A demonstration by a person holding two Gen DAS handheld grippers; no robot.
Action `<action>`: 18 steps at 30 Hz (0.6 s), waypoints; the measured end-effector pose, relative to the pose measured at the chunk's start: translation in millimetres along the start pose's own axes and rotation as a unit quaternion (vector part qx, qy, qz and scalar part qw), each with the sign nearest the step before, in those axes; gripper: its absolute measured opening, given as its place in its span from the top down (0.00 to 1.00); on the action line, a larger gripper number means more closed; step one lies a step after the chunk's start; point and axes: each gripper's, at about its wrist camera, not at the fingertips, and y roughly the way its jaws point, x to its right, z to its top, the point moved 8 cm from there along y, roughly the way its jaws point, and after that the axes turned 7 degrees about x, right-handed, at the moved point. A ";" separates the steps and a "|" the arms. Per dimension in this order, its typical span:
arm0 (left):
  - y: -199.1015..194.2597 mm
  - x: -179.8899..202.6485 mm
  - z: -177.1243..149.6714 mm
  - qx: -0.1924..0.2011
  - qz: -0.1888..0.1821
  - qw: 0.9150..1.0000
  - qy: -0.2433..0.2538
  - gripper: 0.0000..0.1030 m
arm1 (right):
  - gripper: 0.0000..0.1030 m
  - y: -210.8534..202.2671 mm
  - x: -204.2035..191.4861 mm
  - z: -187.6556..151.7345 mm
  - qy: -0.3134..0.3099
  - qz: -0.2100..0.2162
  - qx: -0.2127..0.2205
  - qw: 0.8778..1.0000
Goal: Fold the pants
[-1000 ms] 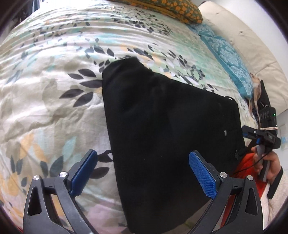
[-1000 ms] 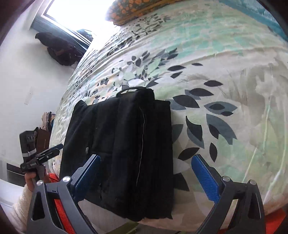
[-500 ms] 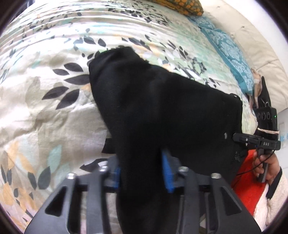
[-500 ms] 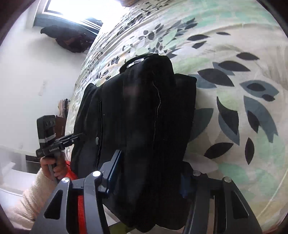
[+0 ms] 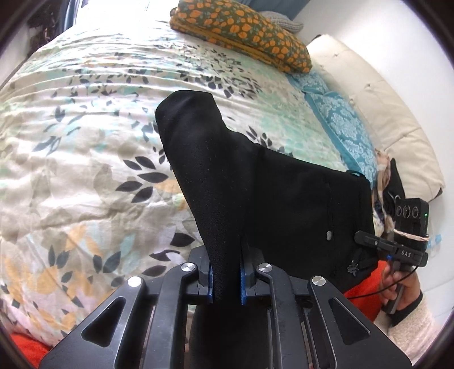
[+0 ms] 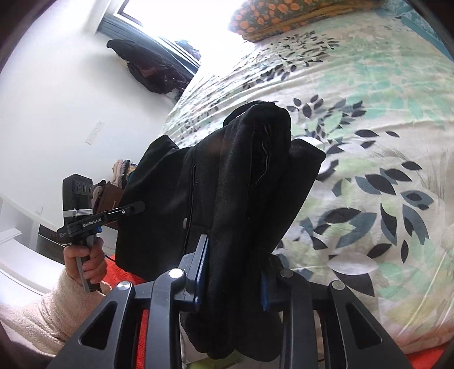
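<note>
Black pants (image 5: 255,181) lifted off the bed (image 5: 85,142) at the near edge, folded into a thick bundle and hanging between two pairs of tongs. Far end of the bundle raised and standing clear above the leaf-printed duvet (image 6: 383,142), near end drooping past the bed's near edge.

Left tongs (image 5: 226,279) narrow, clamped on a thin fold of the black pants, blue pads (image 5: 210,279) pressing the cloth from both sides. Seen also from the right wrist camera at the left side of the bundle, held by a hand (image 6: 85,258) in a cream fleece sleeve (image 6: 37,309).

Right tongs (image 6: 232,283) closing on a thicker wad of the same pants, several layers bunched between the blue pads (image 6: 202,272), cloth bulging out below. Visible too from the left wrist camera at the bundle's right end, gripped by the other hand (image 5: 400,286).

Small pale button (image 5: 328,235) showing on the cloth near the right end, a loose pale thread (image 6: 265,161) running down the top layer.

Towards the far edge of the bed, an orange-flowered pillow (image 5: 241,31); along the right edge, a teal patterned pillow (image 5: 340,125) against a cream headboard (image 5: 383,99). Orange fabric (image 5: 366,301) below the near edge. Dark clothes (image 6: 147,65) hanging by the window (image 6: 181,25) beyond the far left corner.
</note>
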 end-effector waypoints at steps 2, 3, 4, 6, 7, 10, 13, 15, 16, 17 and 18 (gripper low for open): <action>-12.7 -10.5 10.9 0.009 0.002 1.000 -0.007 0.89 | 0.71 -3.8 -12.7 9.5 -0.008 0.013 0.005 1.000; -19.2 -15.7 13.9 0.012 0.003 1.000 -0.012 0.89 | 0.71 -0.7 -20.2 15.5 -0.008 0.019 0.006 1.000; -24.4 -20.5 16.4 0.015 0.004 1.000 -0.016 0.89 | 0.71 1.4 -25.2 19.2 -0.007 0.025 0.005 1.000; -28.1 -27.8 19.6 0.019 0.009 1.000 -0.018 0.89 | 0.71 9.6 -33.7 24.3 -0.006 0.031 0.000 1.000; -29.1 -32.5 19.8 0.020 0.013 1.000 -0.018 0.89 | 0.71 14.2 -36.4 24.3 -0.005 0.032 -0.003 0.999; -20.8 -48.0 14.4 0.018 0.026 0.999 -0.024 0.89 | 0.71 32.5 -34.7 21.8 -0.002 0.030 -0.014 0.999; 11.9 -67.5 -4.2 -0.001 0.049 0.999 -0.018 0.88 | 0.71 55.7 -21.4 14.4 0.008 0.021 -0.027 0.999; 43.4 -87.0 -27.2 -0.034 0.086 0.996 -0.010 0.77 | 0.70 78.3 0.4 3.2 0.032 0.004 -0.046 0.998; 55.4 -99.6 -37.1 -0.045 0.126 0.991 0.000 0.57 | 0.69 90.5 14.7 -5.8 0.037 -0.017 -0.057 0.998; 58.9 -107.7 -41.8 -0.042 0.153 0.987 0.007 0.37 | 0.57 101.4 28.4 -14.1 0.037 -0.043 -0.067 0.996; 52.8 -111.7 -41.5 -0.024 0.166 0.986 0.003 0.32 | 0.39 107.3 40.1 -20.6 0.039 -0.066 -0.071 0.995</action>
